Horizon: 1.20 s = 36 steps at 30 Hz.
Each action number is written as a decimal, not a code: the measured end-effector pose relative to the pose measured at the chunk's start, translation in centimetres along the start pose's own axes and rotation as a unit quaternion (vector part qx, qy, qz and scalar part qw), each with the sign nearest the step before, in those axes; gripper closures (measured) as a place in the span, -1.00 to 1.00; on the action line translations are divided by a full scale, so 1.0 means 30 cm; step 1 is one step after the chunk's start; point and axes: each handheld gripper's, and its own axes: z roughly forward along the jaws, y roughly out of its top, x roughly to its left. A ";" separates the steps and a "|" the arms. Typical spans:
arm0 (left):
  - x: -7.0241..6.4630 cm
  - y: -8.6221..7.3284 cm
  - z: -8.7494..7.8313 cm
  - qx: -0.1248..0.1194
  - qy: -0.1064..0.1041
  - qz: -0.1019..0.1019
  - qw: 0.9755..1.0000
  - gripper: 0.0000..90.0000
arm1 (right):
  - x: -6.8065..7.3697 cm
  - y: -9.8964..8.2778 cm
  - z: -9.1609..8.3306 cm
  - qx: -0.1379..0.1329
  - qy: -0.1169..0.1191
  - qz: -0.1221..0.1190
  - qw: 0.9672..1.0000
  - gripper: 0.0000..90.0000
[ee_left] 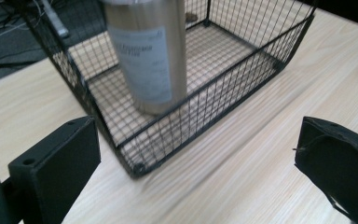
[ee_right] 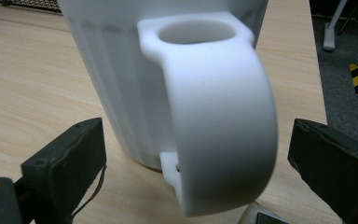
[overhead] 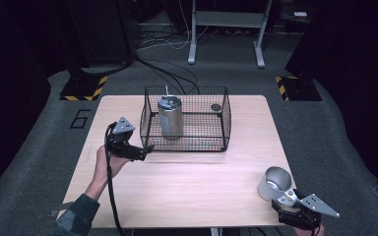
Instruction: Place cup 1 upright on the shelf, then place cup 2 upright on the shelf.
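Note:
A black wire basket [overhead: 225, 123] stands at the middle back of the wooden table [overhead: 192, 182]. Upright inside it is a silver metal can [overhead: 170, 117] with a pale label [ee_left: 149, 56]. My left gripper [overhead: 147, 150] is open just outside the basket's front left corner [ee_left: 137, 168], holding nothing. A white mug [overhead: 274, 182] stands near the table's front right corner, its handle [ee_right: 219, 126] turned toward my right gripper [overhead: 286, 199]. That gripper [ee_right: 196, 168] is open, one jaw on each side of the handle, apart from it.
A small dark round thing [overhead: 216, 107] lies in the basket's back right corner. Beyond the table, cables [overhead: 167, 69] run over the grey floor to a grey stand [overhead: 226, 29]. Yellow-black striped bases [overhead: 83, 88] sit at both far corners.

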 end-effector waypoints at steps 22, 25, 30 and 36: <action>0.076 -0.373 0.143 0.078 0.015 -0.055 0.995 -1.00 | 0.004 0.009 -0.005 0.003 0.011 -0.003 1.000 -0.96; 0.087 -0.409 0.172 0.086 0.007 -0.074 0.993 -1.00 | -0.001 0.017 -0.007 0.007 0.014 0.001 1.000 -1.00; 0.094 -0.449 0.200 0.077 0.017 -0.079 0.994 -1.00 | -0.008 0.031 -0.013 0.018 0.025 0.004 1.000 -1.00; 0.106 -0.455 0.212 0.073 0.046 -0.065 0.994 -1.00 | -0.008 0.063 -0.041 0.031 0.042 -0.002 0.999 -1.00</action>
